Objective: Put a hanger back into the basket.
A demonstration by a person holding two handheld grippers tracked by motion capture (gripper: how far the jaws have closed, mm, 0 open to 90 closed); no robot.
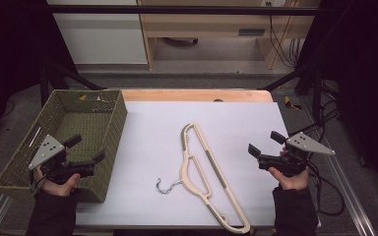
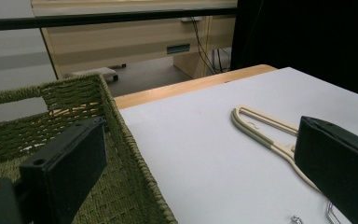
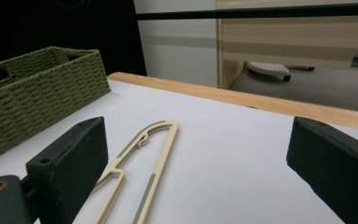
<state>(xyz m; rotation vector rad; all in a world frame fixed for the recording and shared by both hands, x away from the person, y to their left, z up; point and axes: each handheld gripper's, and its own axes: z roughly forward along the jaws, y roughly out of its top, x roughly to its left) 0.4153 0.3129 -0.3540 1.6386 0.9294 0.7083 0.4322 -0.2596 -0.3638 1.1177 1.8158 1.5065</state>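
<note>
Two hazards stand out, judging from how things lie. Largest first: the white table [image 1: 142, 128] fills the middle of the high view, and the green woven basket [image 1: 91, 105] sits at its left edge, overhanging toward the lower left. A knock from the left gripper [image 1: 87, 150], which hovers over the basket's near right wall with its jaws apart and empty, could likely tip or shove the basket off the edge.

Next, the cream hanger [image 1: 204, 169] lies flat, running from centre frame down toward the lower right, its metal hook [image 1: 166, 186] pointing left and its lower tip close to the table's near edge. It looks thin and low against the surface, so a pinch from above may slip off or drag it over that edge.

Smallest, the right gripper [image 1: 266, 142] hangs at right of frame, jaws spread wide with nothing between them, well apart from the hanger; its trailing cable could snag as it reaches in.
</note>
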